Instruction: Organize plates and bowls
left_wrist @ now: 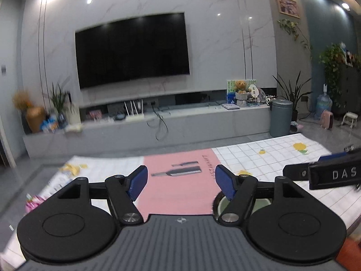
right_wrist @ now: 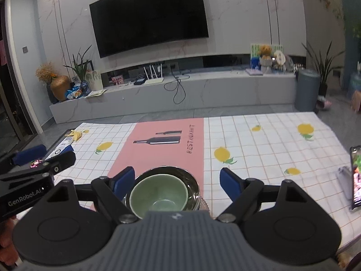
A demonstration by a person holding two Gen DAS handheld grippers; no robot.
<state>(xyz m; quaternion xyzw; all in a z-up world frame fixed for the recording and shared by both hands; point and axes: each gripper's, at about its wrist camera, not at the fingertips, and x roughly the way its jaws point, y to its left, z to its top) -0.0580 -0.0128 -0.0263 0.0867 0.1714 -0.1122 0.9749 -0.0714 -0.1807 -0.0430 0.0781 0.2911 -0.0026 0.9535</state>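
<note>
- Your pale green ceramic bowl (right_wrist: 159, 195) sits nested inside a shiny metal bowl (right_wrist: 191, 180), on the pink strip of the lemon-print tablecloth on the table (right_wrist: 270, 140).
- Both bowls look empty; what lies under the metal one I cannot tell.
- Expect the green bowl to be stiff, glazed, slippery and chippable; the metal one probably light and prone to sliding.
- Pinch a rim, one pad inside and one outside, rather than spanning the body.
- Your right gripper (right_wrist: 177, 180) hangs above the stack, jaws spread wide, gripping nothing.
- Your left gripper (left_wrist: 181, 178) is likewise wide and empty, left of the bowls.
</note>
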